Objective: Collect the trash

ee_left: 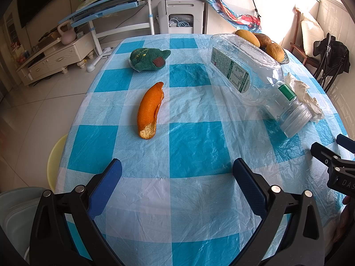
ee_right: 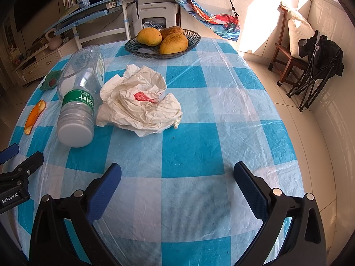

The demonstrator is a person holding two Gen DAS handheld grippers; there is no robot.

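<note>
An orange peel (ee_left: 149, 110) lies on the blue-and-white checked table (ee_left: 190, 146), ahead and a little left of my open left gripper (ee_left: 177, 166). An empty clear plastic bottle (ee_left: 250, 73) with a green label lies on its side to the right, cap toward me. In the right wrist view that bottle (ee_right: 77, 97) touches a crumpled white wrapper (ee_right: 142, 102) with a red patch. My right gripper (ee_right: 177, 173) is open and empty, nearer the front edge than the wrapper. The peel (ee_right: 35, 116) shows at the far left, and the wrapper (ee_left: 304, 93) peeks from behind the bottle.
A green knitted cloth (ee_left: 148, 58) lies at the far left of the table. A dark bowl (ee_right: 164, 52) of mangoes stands at the back. A yellow stool (ee_left: 54, 155) and a grey bin (ee_left: 15, 217) sit left of the table. A chair (ee_right: 288, 51) stands right.
</note>
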